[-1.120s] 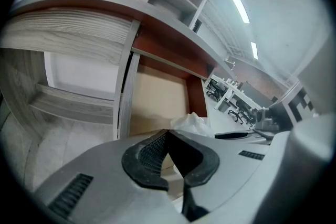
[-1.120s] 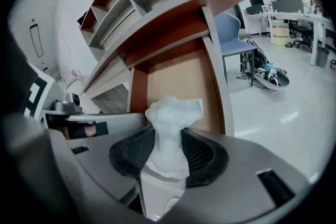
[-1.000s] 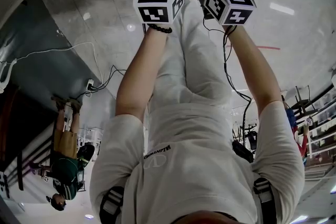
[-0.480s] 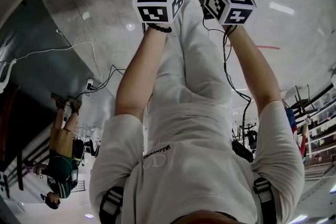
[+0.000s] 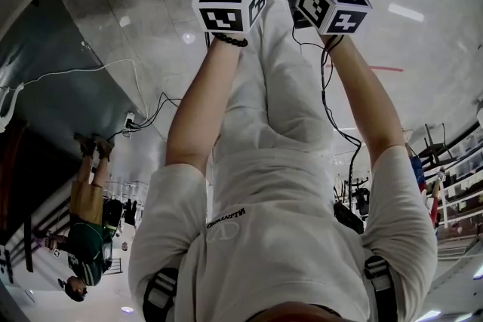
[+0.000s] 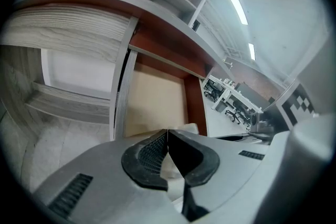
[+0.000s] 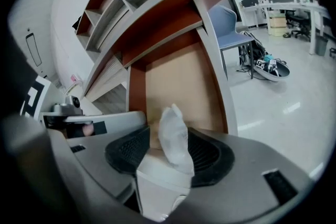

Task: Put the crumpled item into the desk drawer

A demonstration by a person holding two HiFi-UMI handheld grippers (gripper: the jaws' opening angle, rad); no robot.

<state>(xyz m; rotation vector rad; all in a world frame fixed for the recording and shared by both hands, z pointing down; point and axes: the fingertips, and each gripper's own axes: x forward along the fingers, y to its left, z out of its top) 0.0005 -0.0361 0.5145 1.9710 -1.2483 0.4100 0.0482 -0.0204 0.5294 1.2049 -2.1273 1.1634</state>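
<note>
right claw [image 7: 170, 152] opening; crumpled white item [image 7: 173, 136] stands between its jaws at lower centre, long axis up the frame. open desk drawer [image 7: 178, 78] lies directly beyond, mid-frame: release judged sufficient. left claw [image 6: 167, 136] closed, apparently empty.

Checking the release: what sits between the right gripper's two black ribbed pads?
A crumpled white tissue stands between the right gripper's pads while its jaws are opening. This shows in the right gripper view.
</note>
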